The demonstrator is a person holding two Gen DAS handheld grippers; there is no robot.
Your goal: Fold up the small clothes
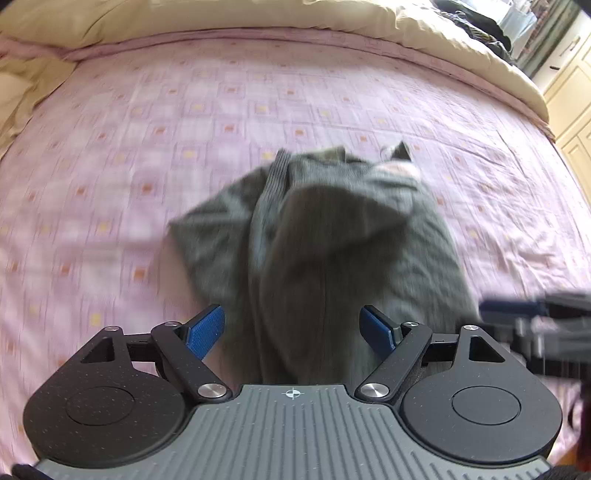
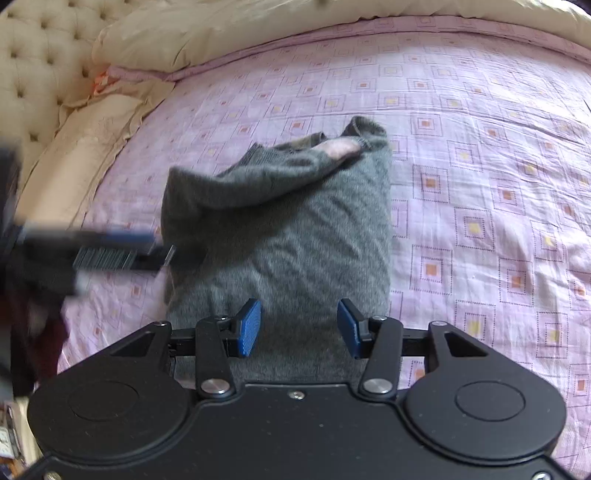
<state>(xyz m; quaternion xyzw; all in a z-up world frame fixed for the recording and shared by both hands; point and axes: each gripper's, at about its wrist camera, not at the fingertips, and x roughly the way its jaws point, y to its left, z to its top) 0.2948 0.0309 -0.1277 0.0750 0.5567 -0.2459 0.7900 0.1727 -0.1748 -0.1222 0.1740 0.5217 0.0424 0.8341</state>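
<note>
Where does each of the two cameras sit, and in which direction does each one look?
Left wrist view: sits on the left gripper, looks forward over the grey knitted garment on the pink patterned bedsheet toward the cream duvet; its blue-padded fingers stand open, and the right gripper blurs in at right.
Right wrist view: sits on the right gripper, looks over the garment toward the cream tufted headboard; fingers open, left gripper at left.
Shared: garment, bedsheet, duvet.
</note>
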